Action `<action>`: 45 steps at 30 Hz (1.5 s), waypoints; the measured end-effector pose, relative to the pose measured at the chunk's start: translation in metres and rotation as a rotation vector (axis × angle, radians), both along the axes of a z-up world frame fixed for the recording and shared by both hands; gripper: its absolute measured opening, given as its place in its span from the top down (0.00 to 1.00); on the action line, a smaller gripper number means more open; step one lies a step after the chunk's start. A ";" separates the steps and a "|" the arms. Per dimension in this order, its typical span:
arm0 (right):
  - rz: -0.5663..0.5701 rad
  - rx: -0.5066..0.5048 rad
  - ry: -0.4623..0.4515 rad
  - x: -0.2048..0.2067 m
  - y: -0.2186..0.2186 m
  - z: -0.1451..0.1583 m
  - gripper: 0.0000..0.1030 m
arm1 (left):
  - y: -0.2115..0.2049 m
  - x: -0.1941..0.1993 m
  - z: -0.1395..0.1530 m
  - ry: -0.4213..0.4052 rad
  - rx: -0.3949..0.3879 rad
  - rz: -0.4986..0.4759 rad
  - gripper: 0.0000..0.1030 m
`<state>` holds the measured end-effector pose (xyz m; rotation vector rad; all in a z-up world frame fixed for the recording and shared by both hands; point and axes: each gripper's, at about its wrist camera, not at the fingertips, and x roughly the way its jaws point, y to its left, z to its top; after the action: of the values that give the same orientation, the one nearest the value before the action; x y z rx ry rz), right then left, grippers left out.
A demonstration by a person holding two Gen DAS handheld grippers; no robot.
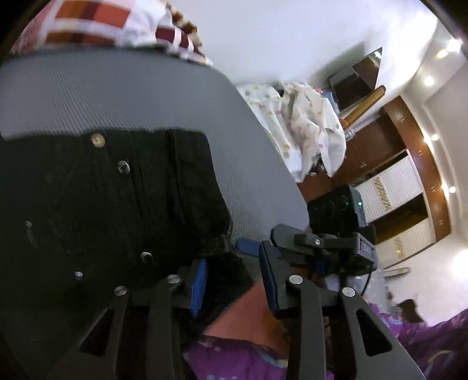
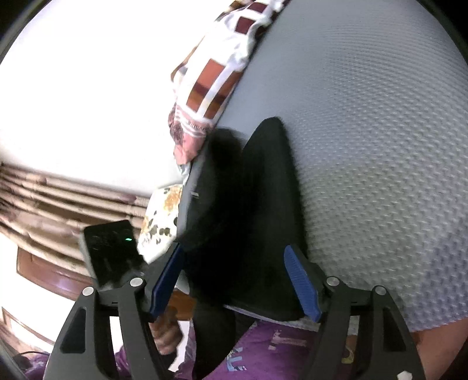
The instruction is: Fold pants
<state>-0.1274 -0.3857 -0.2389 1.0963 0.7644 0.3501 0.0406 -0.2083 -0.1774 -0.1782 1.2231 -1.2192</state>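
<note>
black denim pants (image 1: 111, 210) lie on grey textured bed sheet (image 1: 117, 93), left-centre of left view | left gripper (image 1: 234, 280) jaws parted, nothing pinched, waistband just beside left pad | right gripper (image 2: 237, 280) jaws wide apart, dark cloth between, pads not pressing | checked red-white pillow (image 2: 216, 73) upper centre

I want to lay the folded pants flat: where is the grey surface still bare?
Bare grey surface stretches on the far side of the black pants in the right wrist view, and between the pants and the checked cloth in the left wrist view. It is crowded at the near edge, around both hand-held grippers.
</note>
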 end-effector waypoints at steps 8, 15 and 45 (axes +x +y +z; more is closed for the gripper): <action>-0.039 0.039 -0.031 -0.005 -0.017 0.006 0.32 | 0.017 0.000 0.039 0.067 -0.157 -0.021 0.25; -0.035 0.031 -0.030 0.009 -0.011 0.011 0.32 | 0.021 0.000 0.045 0.104 -0.129 -0.066 0.01; 0.107 -0.027 0.023 0.019 0.015 0.011 0.28 | 0.140 -0.028 0.028 -0.061 0.011 0.214 0.01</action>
<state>-0.1084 -0.3712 -0.2277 1.0381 0.8476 0.4172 0.0122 -0.0685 -0.1490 -0.2555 1.1274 -1.0241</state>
